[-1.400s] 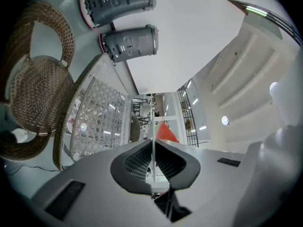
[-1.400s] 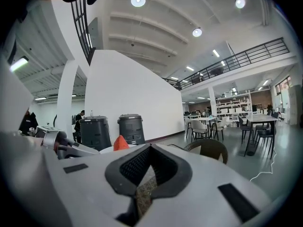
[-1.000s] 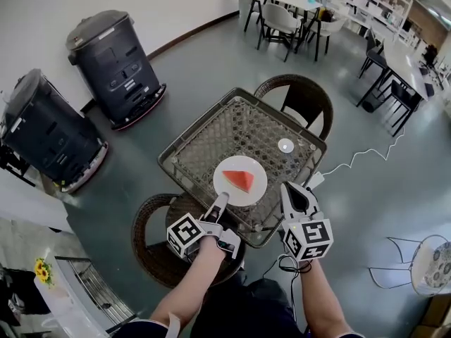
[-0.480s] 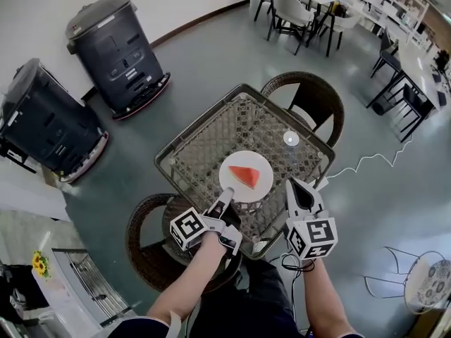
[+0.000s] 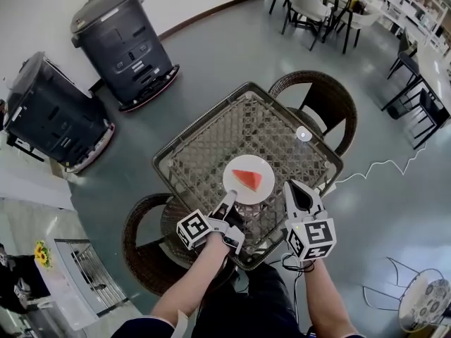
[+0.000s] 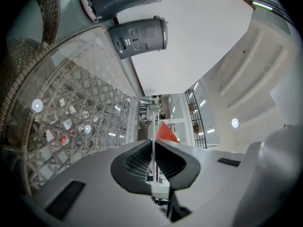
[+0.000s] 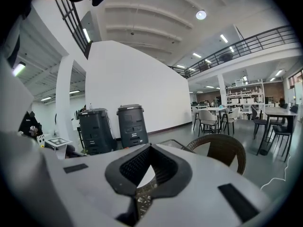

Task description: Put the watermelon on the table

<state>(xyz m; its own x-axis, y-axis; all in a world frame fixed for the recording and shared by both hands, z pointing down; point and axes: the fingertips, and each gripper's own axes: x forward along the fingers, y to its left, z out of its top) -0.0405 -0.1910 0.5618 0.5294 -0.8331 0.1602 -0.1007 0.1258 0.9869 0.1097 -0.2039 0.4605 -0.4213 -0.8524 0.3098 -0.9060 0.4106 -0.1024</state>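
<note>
Watermelon (image 5: 247,179) sits on plate (image 5: 235,189) clamped by left tongs (image 5: 229,198).

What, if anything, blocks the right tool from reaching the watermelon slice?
Probably yes, it can reach: the right tool hovers just beside the white plate, with nothing between it and the watermelon slice, though its jaws are shut.

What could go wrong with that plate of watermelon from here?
The left gripper pinches the plate by its near rim alone, so it may tip and the watermelon slice slide off. The table top is glass; a hard landing might chip plate or glass. Whether the plate already rests there, I cannot tell.
</note>
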